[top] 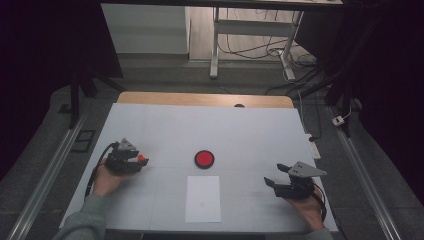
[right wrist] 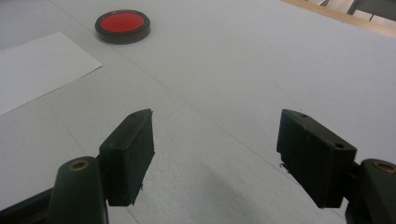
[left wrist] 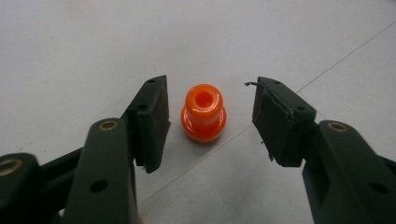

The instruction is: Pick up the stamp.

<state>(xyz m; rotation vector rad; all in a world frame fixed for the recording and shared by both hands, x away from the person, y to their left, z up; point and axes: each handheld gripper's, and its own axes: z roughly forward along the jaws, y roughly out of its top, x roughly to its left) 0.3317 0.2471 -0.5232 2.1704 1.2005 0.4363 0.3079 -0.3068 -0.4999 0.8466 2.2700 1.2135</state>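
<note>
A small orange spool-shaped piece (left wrist: 203, 114) with a hole in its top stands upright on the white table (top: 200, 125). My left gripper (left wrist: 212, 106) straddles it, one pad on each side, with a gap showing on both sides, so the pads do not press on it. In the high view the left gripper (top: 140, 161) is at the table's left with the orange piece (top: 142, 158) at its tips. My right gripper (top: 275, 174) rests at the right, open with nothing between its jaws; in its own view the right gripper (right wrist: 215, 140) hovers over bare table.
A round red disc with a black rim (top: 204, 159) lies mid-table, also the disc (right wrist: 123, 24) in the right gripper view. A white paper sheet (top: 203, 198) lies just in front of it. A wooden strip runs along the table's far edge (top: 205, 99).
</note>
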